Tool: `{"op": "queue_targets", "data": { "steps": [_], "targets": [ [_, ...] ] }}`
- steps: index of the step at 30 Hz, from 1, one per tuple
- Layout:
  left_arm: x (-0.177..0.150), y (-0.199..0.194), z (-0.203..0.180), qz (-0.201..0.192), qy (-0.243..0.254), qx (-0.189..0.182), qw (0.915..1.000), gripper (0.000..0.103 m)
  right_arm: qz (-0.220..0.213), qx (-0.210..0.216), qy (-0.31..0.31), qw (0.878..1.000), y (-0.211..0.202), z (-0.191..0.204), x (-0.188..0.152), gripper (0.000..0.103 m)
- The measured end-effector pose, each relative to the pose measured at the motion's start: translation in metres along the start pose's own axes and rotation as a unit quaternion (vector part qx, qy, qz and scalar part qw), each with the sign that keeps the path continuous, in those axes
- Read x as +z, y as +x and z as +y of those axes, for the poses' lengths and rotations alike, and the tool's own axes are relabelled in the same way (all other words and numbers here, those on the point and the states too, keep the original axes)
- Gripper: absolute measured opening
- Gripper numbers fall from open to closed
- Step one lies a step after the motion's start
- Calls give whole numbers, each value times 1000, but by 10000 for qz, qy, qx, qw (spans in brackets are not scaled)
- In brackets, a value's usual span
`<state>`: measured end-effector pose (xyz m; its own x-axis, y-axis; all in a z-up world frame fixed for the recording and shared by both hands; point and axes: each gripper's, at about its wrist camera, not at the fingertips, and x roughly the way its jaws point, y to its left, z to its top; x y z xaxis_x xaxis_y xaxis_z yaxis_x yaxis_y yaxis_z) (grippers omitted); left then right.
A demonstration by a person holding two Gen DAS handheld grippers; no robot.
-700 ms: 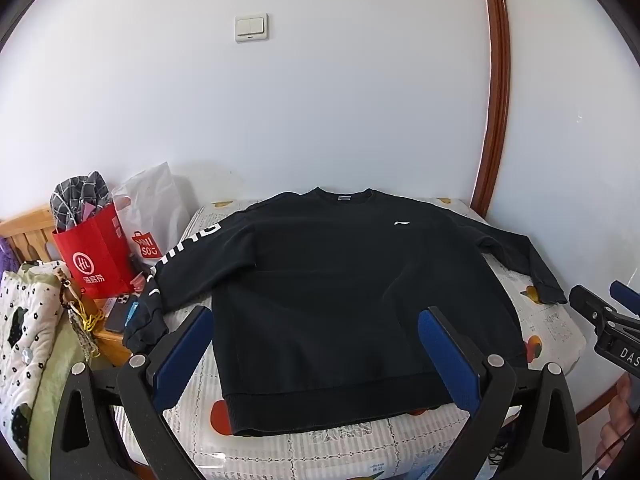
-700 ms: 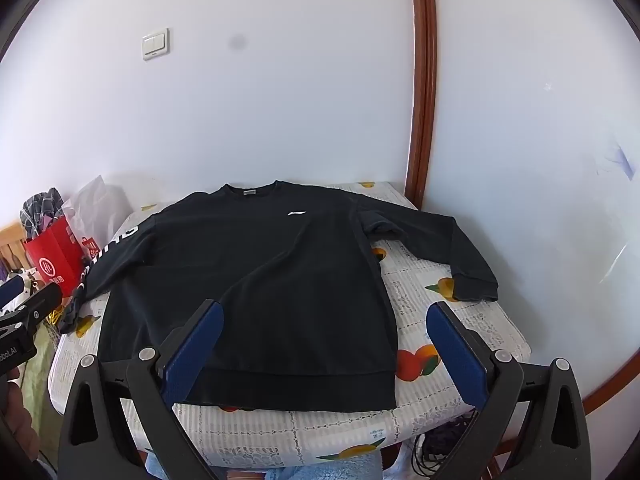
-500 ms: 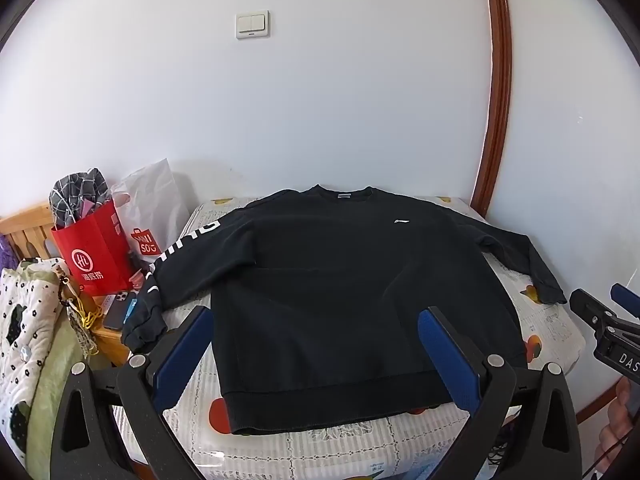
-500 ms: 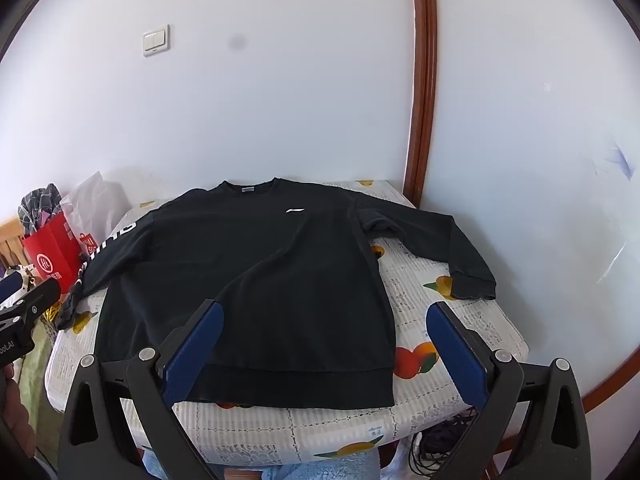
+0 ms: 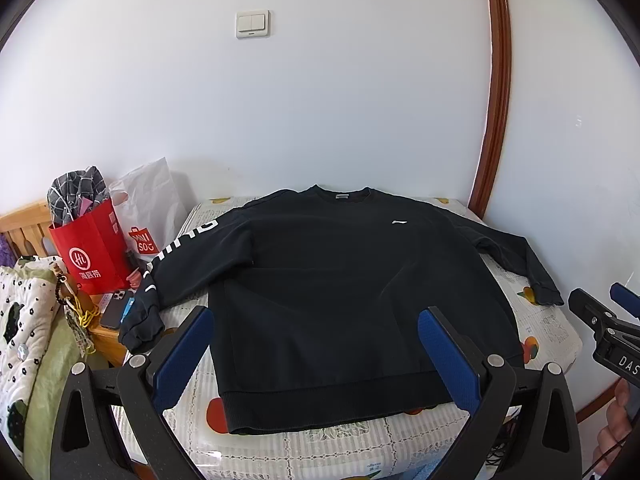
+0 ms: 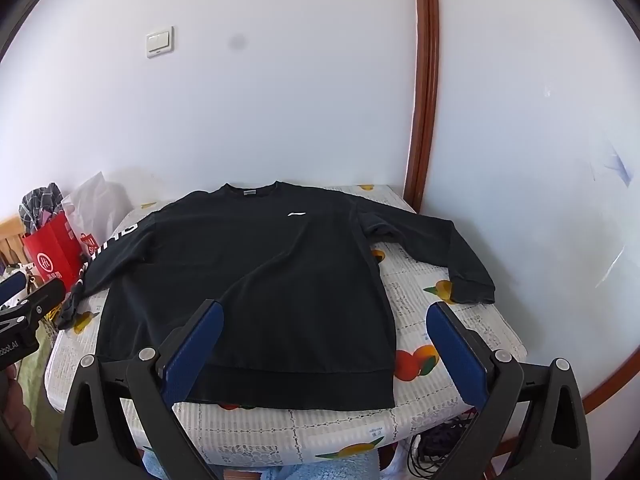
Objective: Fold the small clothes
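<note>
Your black long-sleeved sweatshirt (image 5: 340, 284) lies flat and face up on the small table with the fruit-print cloth (image 5: 548, 332), collar toward the far wall and hem at the near edge. Its left sleeve, with white lettering, runs off the table's left edge so the cuff hangs over the side; the right sleeve bends across the cloth toward the right wall, cuff resting near the table's right edge.

Just left of the table you have a red paper shopping bag (image 5: 90, 248) with grey checked fabric (image 5: 76, 194) stuffed in its top, and a white plastic bag (image 5: 148, 208) leaning against the wall behind it. A dark phone (image 5: 116, 308) lies on the wooden stand below them, beside the dangling cuff. A quilted spotted blanket (image 5: 20, 320) sits at the far left.

Your left gripper (image 5: 316, 344) hovers over the hem with its blue pads (image 5: 182, 356) spread wide, gripping nothing. Your right gripper (image 6: 324, 340) is likewise spread wide and empty, above the hem's right corner. Nothing lies on the sweatshirt itself
</note>
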<state>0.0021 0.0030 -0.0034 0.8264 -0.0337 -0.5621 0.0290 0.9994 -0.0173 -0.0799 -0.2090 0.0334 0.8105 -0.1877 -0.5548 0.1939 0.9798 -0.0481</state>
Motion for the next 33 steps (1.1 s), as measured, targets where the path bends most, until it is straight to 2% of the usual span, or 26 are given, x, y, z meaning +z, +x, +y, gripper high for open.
{"op": "queue_targets", "data": {
  "steps": [33],
  "targets": [
    [-4, -1, -1, 34, -2, 12, 10000, 103, -21, 8, 14, 10000, -2, 0, -1, 100]
  ]
}}
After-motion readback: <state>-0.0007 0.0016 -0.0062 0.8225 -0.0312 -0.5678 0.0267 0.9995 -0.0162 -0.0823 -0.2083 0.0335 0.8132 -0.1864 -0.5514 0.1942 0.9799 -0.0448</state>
